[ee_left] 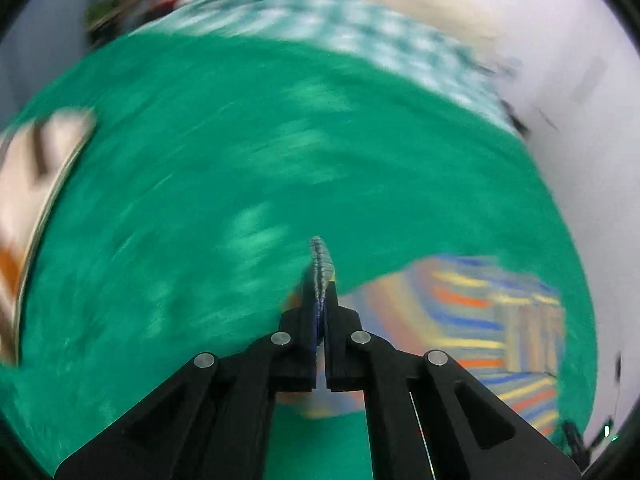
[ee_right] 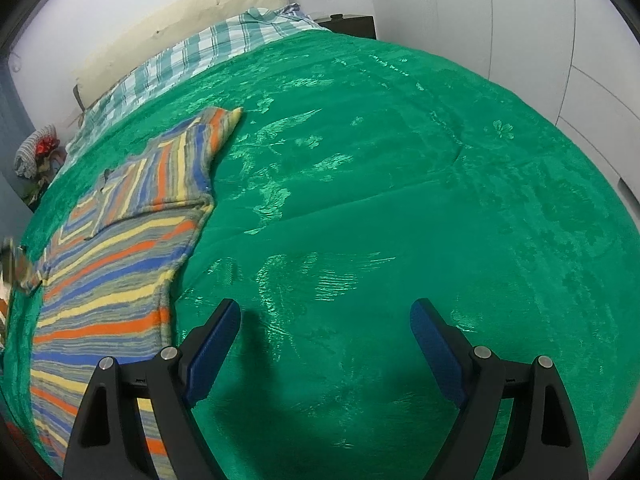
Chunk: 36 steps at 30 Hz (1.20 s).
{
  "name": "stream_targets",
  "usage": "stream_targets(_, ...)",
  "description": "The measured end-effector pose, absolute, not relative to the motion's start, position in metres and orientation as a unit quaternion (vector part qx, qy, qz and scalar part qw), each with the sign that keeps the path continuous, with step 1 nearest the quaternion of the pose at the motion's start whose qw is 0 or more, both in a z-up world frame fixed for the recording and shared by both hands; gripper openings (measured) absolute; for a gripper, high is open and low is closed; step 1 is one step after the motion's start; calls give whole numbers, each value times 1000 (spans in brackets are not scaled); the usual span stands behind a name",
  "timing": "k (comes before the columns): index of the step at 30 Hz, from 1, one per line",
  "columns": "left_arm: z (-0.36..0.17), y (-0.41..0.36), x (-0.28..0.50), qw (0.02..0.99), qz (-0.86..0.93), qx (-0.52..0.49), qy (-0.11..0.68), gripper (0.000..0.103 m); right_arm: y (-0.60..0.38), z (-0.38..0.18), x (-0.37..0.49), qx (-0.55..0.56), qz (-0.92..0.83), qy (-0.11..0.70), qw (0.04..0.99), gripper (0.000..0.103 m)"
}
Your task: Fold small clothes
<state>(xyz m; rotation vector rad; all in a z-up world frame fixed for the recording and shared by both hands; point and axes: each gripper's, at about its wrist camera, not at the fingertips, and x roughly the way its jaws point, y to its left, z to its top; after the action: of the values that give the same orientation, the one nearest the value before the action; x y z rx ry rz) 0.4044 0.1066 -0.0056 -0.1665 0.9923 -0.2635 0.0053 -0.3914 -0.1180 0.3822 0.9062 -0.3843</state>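
No brand, label or writing can be read anywhere. The striped knit garment (ee_right: 120, 248) has bands of orange, blue, yellow and grey and lies spread flat on the green blanket (ee_right: 380, 200), to the left of the right gripper (ee_right: 324, 320), whose jaws stand wide with nothing between them. The left gripper (ee_left: 320, 280) is closed tight on a knitted edge of this garment, and its view is blurred.
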Motion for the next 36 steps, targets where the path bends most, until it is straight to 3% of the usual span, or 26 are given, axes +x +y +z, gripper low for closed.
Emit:
stream_targets(3, 34, 13, 400, 864, -219, -38, 452, 0, -396, -118, 2, 200, -182, 428, 863, 86)
stream_targets(7, 34, -85, 382, 838, -311, -33, 447, 6, -405, -117, -2, 226, -186, 420, 859, 86)
stream_targets(8, 24, -97, 381, 829, -320, -35, 457, 25, -407, -117, -3, 232, -187, 418, 858, 86)
stream_targets(9, 3, -114, 379, 814, -317, -36, 485, 59, -409, -117, -4, 240, -188, 416, 857, 86)
stream_targets(10, -11, -119, 376, 810, -304, -37, 499, 68, -411, -117, -5, 246, -189, 413, 856, 86)
stream_targets(18, -43, -10, 378, 848, -165, -101, 493, 69, -421, -115, -11, 279, -183, 404, 852, 87)
stream_targets(28, -120, -12, 335, 838, -78, 94, 532, 67, -410, -113, -2, 250, -183, 418, 854, 88)
stream_targets(33, -115, -10, 298, 846, -102, 168, 495, 69, -367, -53, 30, 162, -144, 468, 857, 88)
stream_targets(36, -104, -2, 292, 850, -114, 128, 498, 70, -317, -8, 85, 214, -15, 488, 846, 88)
